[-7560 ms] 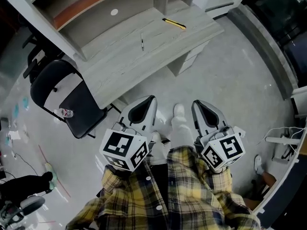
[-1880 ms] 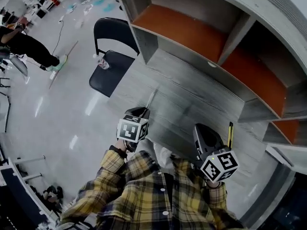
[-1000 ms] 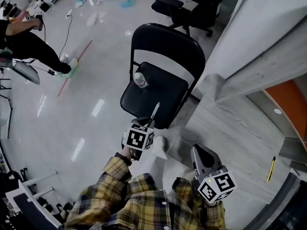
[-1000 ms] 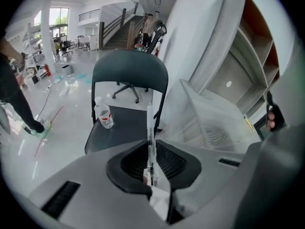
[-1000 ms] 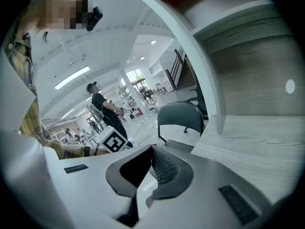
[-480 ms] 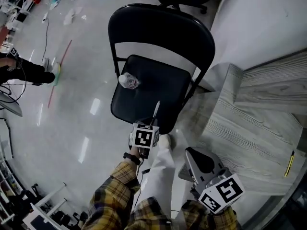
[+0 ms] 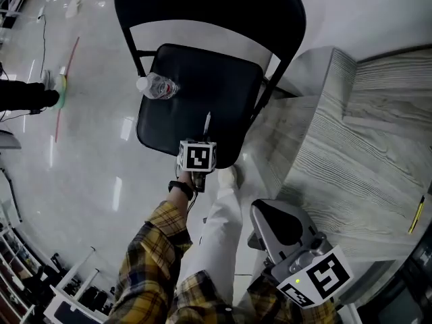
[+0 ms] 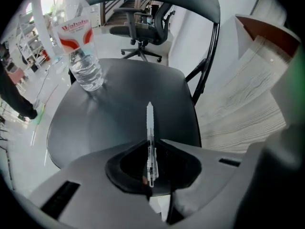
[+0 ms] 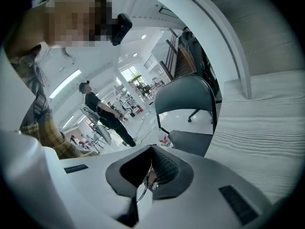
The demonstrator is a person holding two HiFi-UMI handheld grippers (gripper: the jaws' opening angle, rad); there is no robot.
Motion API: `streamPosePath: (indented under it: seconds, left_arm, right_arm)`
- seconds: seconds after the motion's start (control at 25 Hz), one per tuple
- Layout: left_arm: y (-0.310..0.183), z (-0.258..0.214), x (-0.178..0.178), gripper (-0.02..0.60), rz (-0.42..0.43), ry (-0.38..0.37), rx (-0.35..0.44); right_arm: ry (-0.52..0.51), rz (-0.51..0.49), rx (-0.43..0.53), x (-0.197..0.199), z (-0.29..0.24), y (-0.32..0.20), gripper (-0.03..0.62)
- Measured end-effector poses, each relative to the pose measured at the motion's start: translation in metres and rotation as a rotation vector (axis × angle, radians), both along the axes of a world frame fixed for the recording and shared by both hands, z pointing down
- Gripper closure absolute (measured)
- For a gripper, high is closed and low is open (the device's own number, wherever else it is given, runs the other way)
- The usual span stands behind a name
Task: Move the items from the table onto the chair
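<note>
Slim pen (image 8: 150, 123) pinched in the left gripper (image 8: 151, 162), tip jutting past the jaws over the chair seat (image 8: 119, 94), right gripper (image 9: 151, 171) closed, empty.

Water bottle (image 7: 156, 86) on black chair seat (image 7: 219, 79)

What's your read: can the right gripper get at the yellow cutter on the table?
Probably, but not as posed. The right gripper is shut and faces the chair; the yellow cutter lies on the table to its right. Nothing blocks it; it must turn and open.

text | water bottle (image 8: 86, 66) label | brand word, seemingly "Wahaha" | nothing else legible
</note>
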State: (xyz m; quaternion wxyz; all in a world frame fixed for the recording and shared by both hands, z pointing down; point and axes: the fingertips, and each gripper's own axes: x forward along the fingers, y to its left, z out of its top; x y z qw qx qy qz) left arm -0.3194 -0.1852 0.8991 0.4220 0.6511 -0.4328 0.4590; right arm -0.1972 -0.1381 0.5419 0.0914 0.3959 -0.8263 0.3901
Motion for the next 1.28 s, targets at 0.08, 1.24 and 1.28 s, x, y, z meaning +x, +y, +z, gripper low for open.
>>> streamPosePath:
  seconds: [0.08,1.24,1.28]
  left_arm:
    - [0.001,0.004,-0.002,0.525,0.009,-0.02,-0.004]
    - [0.035,-0.36,0.121,0.577,0.11,0.221,0.385]
    - [0.042,-0.38,0.138,0.577,0.136,0.24,0.412]
  right_arm:
    - [0.004,0.021,0.002,0.005,-0.004,0.001,0.576]
    - [0.118,0.264,0.153,0.169,-0.156,0.087,0.576]
    - [0.128,0.295,0.163,0.188,-0.161,0.097,0.576]
